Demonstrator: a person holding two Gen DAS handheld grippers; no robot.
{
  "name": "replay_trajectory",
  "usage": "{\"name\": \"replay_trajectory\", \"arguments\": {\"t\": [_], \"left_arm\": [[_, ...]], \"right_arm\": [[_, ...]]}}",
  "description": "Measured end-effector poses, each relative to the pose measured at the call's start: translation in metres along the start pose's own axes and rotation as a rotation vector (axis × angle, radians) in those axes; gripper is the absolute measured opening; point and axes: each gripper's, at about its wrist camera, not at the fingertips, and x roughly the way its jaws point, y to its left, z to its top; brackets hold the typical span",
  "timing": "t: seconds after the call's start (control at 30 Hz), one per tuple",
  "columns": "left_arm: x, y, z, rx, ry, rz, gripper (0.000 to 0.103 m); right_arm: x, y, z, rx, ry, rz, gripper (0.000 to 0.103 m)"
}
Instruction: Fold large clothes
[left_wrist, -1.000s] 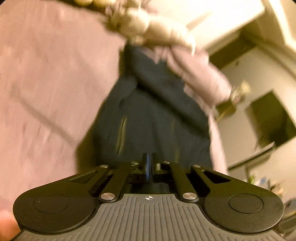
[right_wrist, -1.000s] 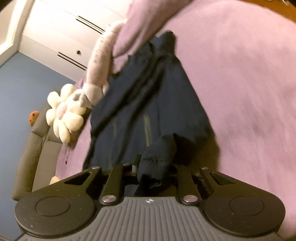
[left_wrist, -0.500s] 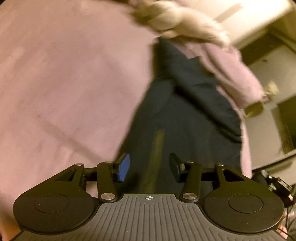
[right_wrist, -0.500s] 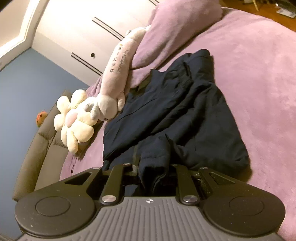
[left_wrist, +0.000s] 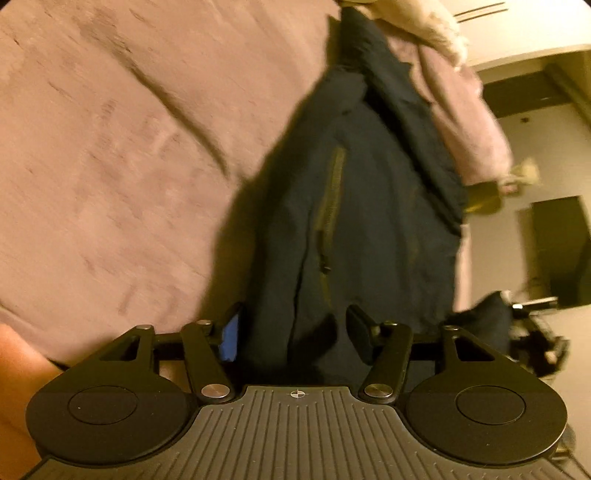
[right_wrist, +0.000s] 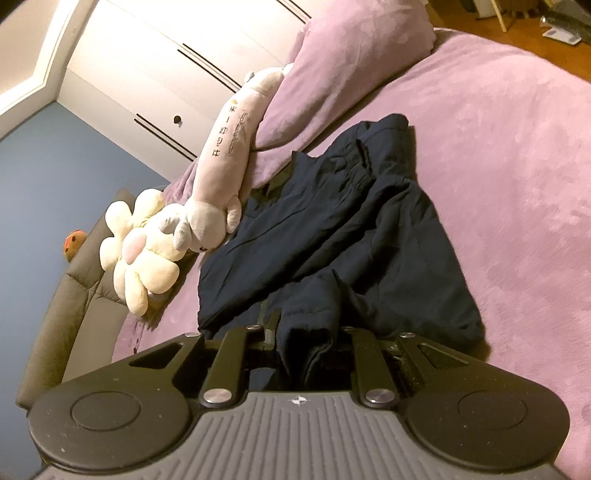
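A dark navy zip jacket (right_wrist: 332, 229) lies partly folded on a purple bedspread (right_wrist: 498, 147). In the left wrist view the jacket (left_wrist: 369, 221) stretches away from me, its zipper running lengthwise. My left gripper (left_wrist: 293, 332) is open, jaws wide apart over the jacket's near edge, holding nothing. My right gripper (right_wrist: 306, 332) is shut on a bunched fold of the jacket's near edge, with cloth standing up between the jaws.
A long grey plush toy (right_wrist: 229, 155) and a cream flower plush (right_wrist: 140, 254) lie by the jacket's far left side. A purple pillow (right_wrist: 351, 55) sits behind. A grey headboard (right_wrist: 62, 325) and white wardrobe (right_wrist: 166, 55) stand beyond the bed.
My left gripper has opened and let go of the jacket, which now lies flat. My right gripper has kept its hold and the jacket has settled on the bed.
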Motion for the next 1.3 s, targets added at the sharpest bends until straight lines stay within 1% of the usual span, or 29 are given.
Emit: {"name": "replay_trajectory", "arguments": {"t": [0.03,0.07,0.13,0.2,0.3,0.37,0.4,0.47,0.53,0.6,0.63,0.67,0.7,0.73,0.77,0.8,0.83,0.87,0.9,0.93,0.97,1.0,1.03,1.1,1.17,1.3], "left_arm": [[-0.001,-0.001,0.000,-0.015,-0.002,-0.035,0.031],[-0.002,-0.006,-0.001,-0.016,-0.006,-0.057,0.026],[-0.004,-0.022,0.000,0.019,-0.028,-0.078,0.020],[-0.009,-0.041,0.003,0.052,-0.084,-0.106,0.019],[-0.022,-0.070,0.021,0.089,-0.184,-0.155,0.018],[-0.020,-0.089,0.045,0.102,-0.227,-0.192,0.018],[-0.017,-0.099,0.059,0.111,-0.252,-0.198,0.018],[-0.008,-0.116,0.086,0.114,-0.296,-0.191,0.018],[0.007,-0.127,0.115,0.078,-0.337,-0.186,0.018],[0.026,-0.137,0.141,0.048,-0.374,-0.170,0.019],[0.037,-0.140,0.150,0.026,-0.379,-0.152,0.019],[0.049,-0.143,0.160,0.020,-0.379,-0.131,0.019],[0.060,-0.145,0.169,0.012,-0.377,-0.104,0.020],[0.069,-0.146,0.175,-0.006,-0.369,-0.080,0.022],[0.073,-0.144,0.182,-0.024,-0.363,-0.060,0.024],[0.077,-0.141,0.187,-0.049,-0.362,-0.045,0.030],[0.077,-0.134,0.189,-0.063,-0.362,-0.044,0.036],[0.075,-0.128,0.192,-0.072,-0.370,-0.055,0.040],[0.073,-0.124,0.193,-0.073,-0.387,-0.066,0.046],[0.072,-0.120,0.194,-0.071,-0.402,-0.070,0.050],[0.069,-0.117,0.195,-0.068,-0.430,-0.065,0.054],[0.068,-0.115,0.196,-0.063,-0.466,-0.050,0.064],[0.063,-0.112,0.196,-0.052,-0.514,-0.025,0.071],[0.057,-0.109,0.198,-0.020,-0.565,0.007,0.077],[0.064,-0.113,0.203,0.060,-0.533,0.044,0.078],[0.103,-0.130,0.209,0.268,-0.380,0.164,0.080]], "right_arm": [[-0.001,0.000,0.001,0.000,-0.007,-0.009,0.016],[-0.001,0.000,0.001,0.004,-0.011,-0.012,0.016],[-0.001,-0.001,0.004,0.011,-0.023,-0.020,0.016],[0.001,0.000,0.010,0.012,-0.036,-0.035,0.016],[0.009,0.002,0.025,0.028,-0.064,-0.061,0.016],[0.017,0.001,0.040,0.050,-0.102,-0.083,0.016],[0.020,0.000,0.048,0.068,-0.123,-0.095,0.016],[0.031,-0.003,0.064,0.107,-0.165,-0.123,0.016],[0.046,-0.008,0.079,0.131,-0.186,-0.148,0.016],[0.063,-0.013,0.090,0.135,-0.180,-0.152,0.019],[0.073,-0.016,0.096,0.133,-0.164,-0.158,0.023],[0.081,-0.018,0.101,0.137,-0.144,-0.165,0.025],[0.086,-0.021,0.105,0.146,-0.131,-0.160,0.030],[0.089,-0.023,0.109,0.156,-0.122,-0.150,0.038],[0.088,-0.025,0.110,0.163,-0.130,-0.131,0.043],[0.083,-0.027,0.111,0.169,-0.157,-0.098,0.054],[0.076,-0.029,0.112,0.172,-0.200,-0.067,0.071],[0.069,-0.030,0.110,0.168,-0.240,-0.050,0.080],[0.062,-0.031,0.108,0.144,-0.275,-0.042,0.091],[0.061,-0.031,0.106,0.112,-0.285,-0.059,0.093],[0.063,-0.031,0.104,0.061,-0.274,-0.111,0.093],[0.067,-0.031,0.100,0.015,-0.249,-0.164,0.093],[0.073,-0.032,0.096,-0.025,-0.221,-0.200,0.093],[0.086,-0.034,0.089,-0.069,-0.171,-0.223,0.093],[0.101,-0.034,0.086,-0.107,-0.138,-0.238,0.093],[0.132,-0.023,0.087,-0.197,-0.099,-0.276,0.093]]}}
